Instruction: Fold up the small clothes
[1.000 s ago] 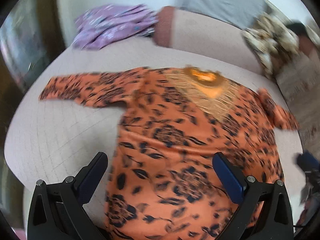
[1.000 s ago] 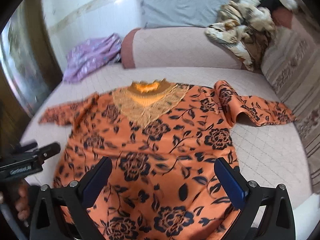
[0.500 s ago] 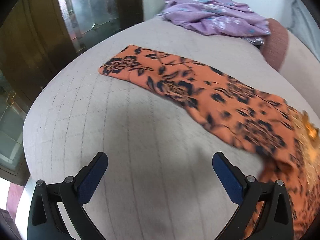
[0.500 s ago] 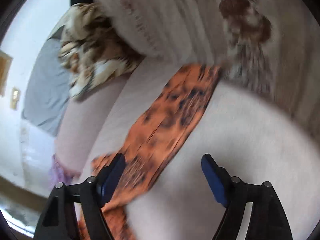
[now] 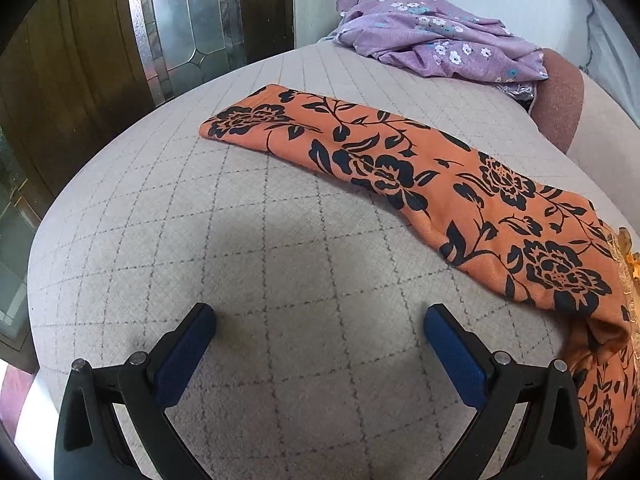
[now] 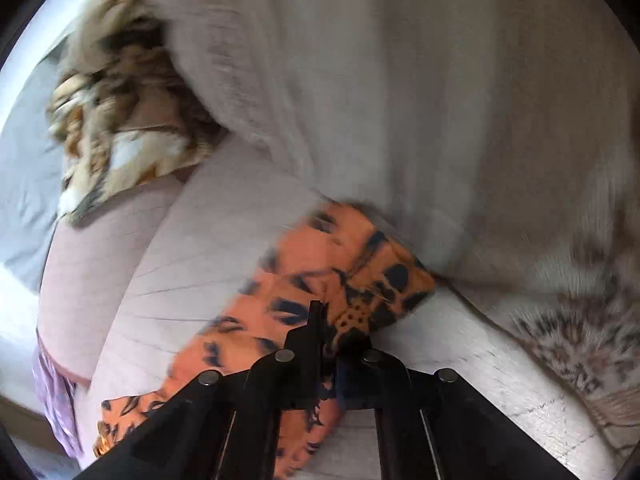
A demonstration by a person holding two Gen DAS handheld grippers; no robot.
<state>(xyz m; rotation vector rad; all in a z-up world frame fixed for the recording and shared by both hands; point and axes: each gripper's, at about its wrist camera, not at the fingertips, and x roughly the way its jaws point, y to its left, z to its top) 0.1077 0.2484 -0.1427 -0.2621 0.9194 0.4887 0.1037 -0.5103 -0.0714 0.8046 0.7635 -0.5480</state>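
An orange top with black flowers lies spread on the pale quilted bed (image 5: 248, 264). Its left sleeve (image 5: 400, 168) stretches flat across the left wrist view, the cuff at the far left. My left gripper (image 5: 320, 334) is open and empty, low over bare bedspread just in front of that sleeve. In the right wrist view my right gripper (image 6: 326, 320) is shut on the end of the right sleeve (image 6: 344, 280), with the orange cloth bunched between the jaws. The view is blurred.
A crumpled purple flowered garment (image 5: 432, 44) lies at the far edge of the bed. A dark wooden door with leaded glass (image 5: 180, 28) stands beyond the left bed edge. A large beige cushion (image 6: 400, 100) and a brown patterned cloth (image 6: 120, 120) sit close behind the right sleeve.
Both grippers turned from the shirt's body out to its sleeves. The right gripper closed on the right sleeve end. The left gripper came closer to the left sleeve and stayed open.
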